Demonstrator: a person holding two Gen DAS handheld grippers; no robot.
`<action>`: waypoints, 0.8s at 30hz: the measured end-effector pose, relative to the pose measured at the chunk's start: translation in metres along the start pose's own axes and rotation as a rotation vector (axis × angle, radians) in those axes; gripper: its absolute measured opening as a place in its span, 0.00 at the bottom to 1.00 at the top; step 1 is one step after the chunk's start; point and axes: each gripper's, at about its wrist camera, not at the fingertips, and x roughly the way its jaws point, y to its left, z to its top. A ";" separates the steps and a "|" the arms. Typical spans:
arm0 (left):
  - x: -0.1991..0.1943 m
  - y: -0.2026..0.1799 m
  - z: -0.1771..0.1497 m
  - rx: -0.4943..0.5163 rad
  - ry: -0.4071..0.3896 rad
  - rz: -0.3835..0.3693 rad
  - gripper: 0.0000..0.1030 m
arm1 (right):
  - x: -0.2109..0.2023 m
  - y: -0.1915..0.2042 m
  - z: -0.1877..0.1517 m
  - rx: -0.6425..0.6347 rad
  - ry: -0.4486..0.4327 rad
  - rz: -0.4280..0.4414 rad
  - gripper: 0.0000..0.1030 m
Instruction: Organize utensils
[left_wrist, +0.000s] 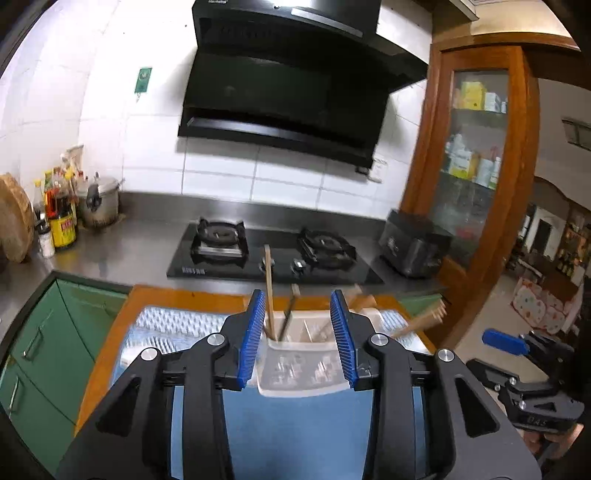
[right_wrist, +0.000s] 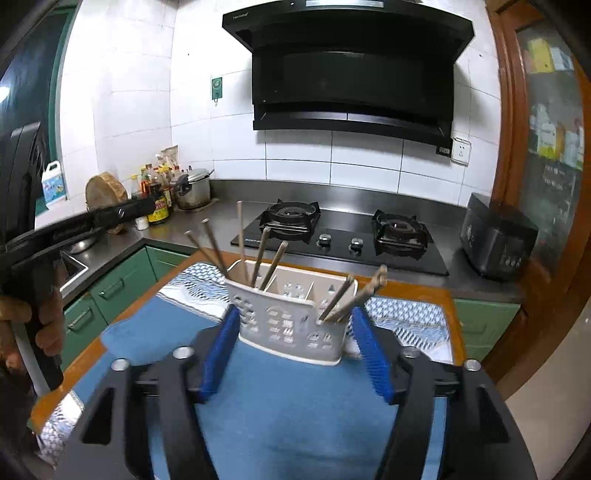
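Observation:
A white perforated utensil holder (right_wrist: 291, 321) stands on a blue cloth (right_wrist: 295, 406) on a wooden table. Several chopsticks (right_wrist: 258, 258) stand in its left compartment, and wooden utensils (right_wrist: 354, 295) lean out of its right one. My right gripper (right_wrist: 297, 339) is open, its blue pads apart on either side of the holder. My left gripper (left_wrist: 301, 332) is open and empty, with the holder (left_wrist: 303, 369) seen between its pads and chopsticks (left_wrist: 269, 291) rising from it. The right gripper shows at the right edge of the left wrist view (left_wrist: 524, 369).
A black gas stove (right_wrist: 343, 236) sits on the steel counter behind the table, under a black range hood (right_wrist: 351, 66). Sauce bottles (right_wrist: 159, 195), a steel pot (right_wrist: 194, 190) and a wooden chopping block (right_wrist: 105, 192) stand at the back left. A black appliance (right_wrist: 496, 236) stands at the right.

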 end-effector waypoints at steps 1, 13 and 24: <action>-0.009 0.000 -0.008 0.000 0.001 0.007 0.36 | -0.005 0.003 -0.005 0.002 -0.005 0.001 0.60; -0.079 0.003 -0.096 -0.040 0.024 0.053 0.67 | -0.057 0.043 -0.084 0.016 -0.016 0.002 0.81; -0.112 -0.006 -0.140 0.004 0.035 0.106 0.94 | -0.074 0.057 -0.128 0.035 0.009 -0.015 0.87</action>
